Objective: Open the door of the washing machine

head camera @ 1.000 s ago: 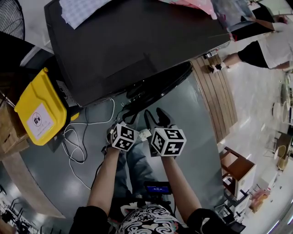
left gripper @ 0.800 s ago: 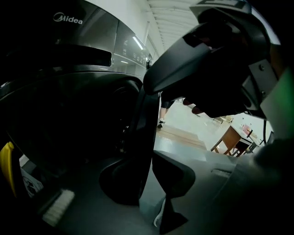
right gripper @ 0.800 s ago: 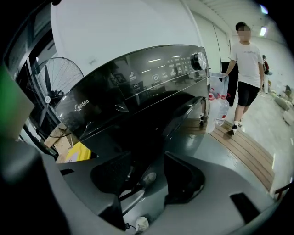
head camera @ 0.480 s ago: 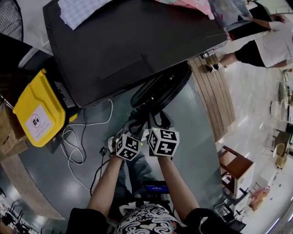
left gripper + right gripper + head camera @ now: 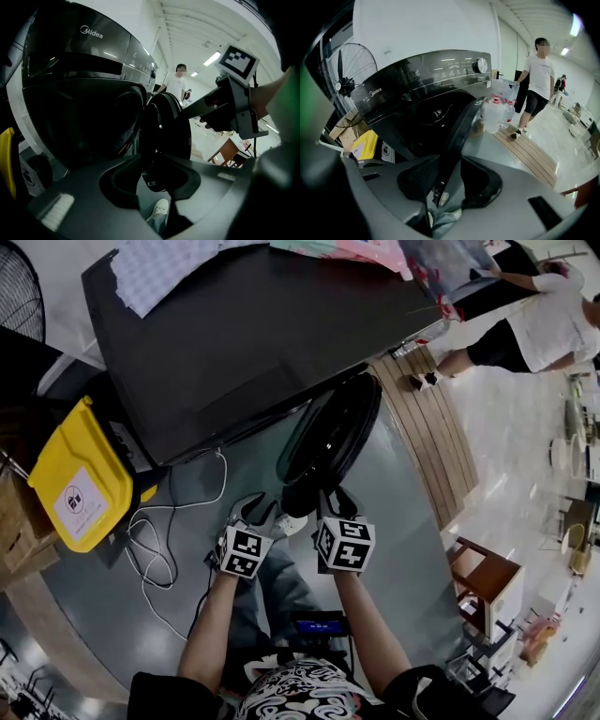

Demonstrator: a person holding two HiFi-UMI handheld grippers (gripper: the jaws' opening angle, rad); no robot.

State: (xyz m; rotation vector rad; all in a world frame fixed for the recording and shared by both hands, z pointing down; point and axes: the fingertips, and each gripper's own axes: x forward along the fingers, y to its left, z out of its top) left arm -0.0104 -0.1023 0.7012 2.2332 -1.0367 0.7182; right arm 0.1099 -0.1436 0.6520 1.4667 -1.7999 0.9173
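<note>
A dark front-loading washing machine (image 5: 262, 334) fills the top of the head view. Its round door (image 5: 330, 442) stands swung out on its hinge. My right gripper (image 5: 326, 501) is at the door's free edge. In the right gripper view the door rim (image 5: 457, 136) runs down between the jaws of the right gripper (image 5: 450, 183), which have just been closing; a strip of floor still shows beside the rim. My left gripper (image 5: 255, 512) hangs left of the door. Its jaws have just been opening, and the left gripper (image 5: 150, 176) holds nothing, with the door (image 5: 164, 136) beyond it.
A yellow container (image 5: 75, 474) and loose white cables (image 5: 155, 540) lie on the floor to the left. A wooden platform (image 5: 441, 437) and water bottles (image 5: 499, 112) are right of the machine. A person (image 5: 534, 324) stands further right. A fan (image 5: 347, 84) is behind.
The door has swung from barely ajar to wide open. Both grippers have drawn back toward me, and the right gripper now has the door's edge between its jaws.
</note>
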